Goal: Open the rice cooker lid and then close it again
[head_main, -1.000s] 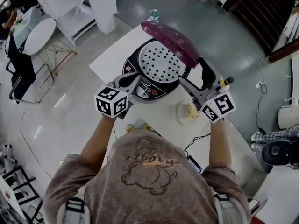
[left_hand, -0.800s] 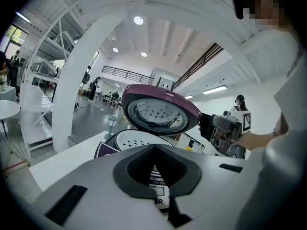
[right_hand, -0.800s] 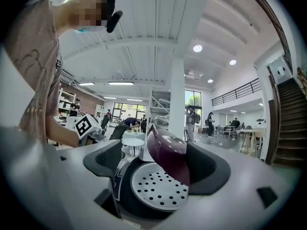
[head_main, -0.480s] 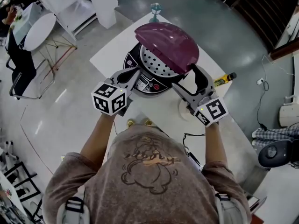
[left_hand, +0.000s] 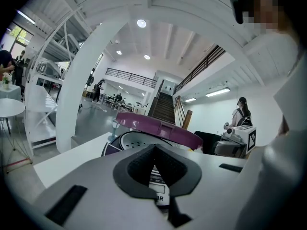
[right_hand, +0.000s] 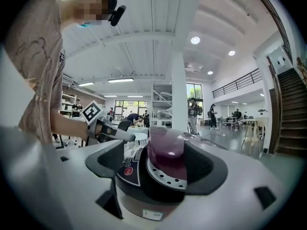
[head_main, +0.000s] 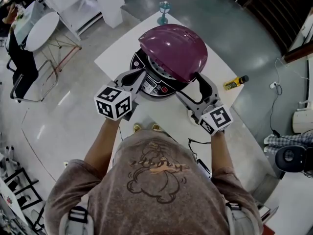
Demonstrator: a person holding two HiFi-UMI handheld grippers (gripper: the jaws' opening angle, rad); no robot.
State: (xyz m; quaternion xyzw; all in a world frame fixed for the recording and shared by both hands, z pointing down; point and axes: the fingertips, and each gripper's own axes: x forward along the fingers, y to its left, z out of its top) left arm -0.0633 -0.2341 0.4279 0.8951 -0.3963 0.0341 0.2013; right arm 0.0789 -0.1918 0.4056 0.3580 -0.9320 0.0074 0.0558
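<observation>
The rice cooker [head_main: 155, 86] stands on the white desk [head_main: 161, 121], straight ahead of the person, with its control panel facing them. Its purple lid [head_main: 173, 50] is hinged at the far side and hangs tilted over the pot – partly down, not shut. A gap remains along the front, where the perforated inner plate [right_hand: 168, 177] shows under the lid's edge.

The left gripper [head_main: 133, 77] lies at the cooker's front left, by the control panel, with its marker cube nearer the person. Its jaws are together at the tips and hold nothing. In the left gripper view only the padded cutout between them stays clear, and a printed label on the cooker's body shows through it. Whether the tips touch the cooker cannot be told.

The right gripper [head_main: 190, 84] is at the cooker's front right, with its jaws spread wide. In the right gripper view the lid and the front of the cooker fill the space between the two black pads – neither pad can be seen clamping anything. In the head view its farther jaw lies close against the lid's right rim, though contact cannot be made out.

A small yellow object with a dark tip [head_main: 235, 82] lies on the desk to the right, well apart from the cooker. A teal stemmed object [head_main: 164, 11] stands at the desk's far corner.
</observation>
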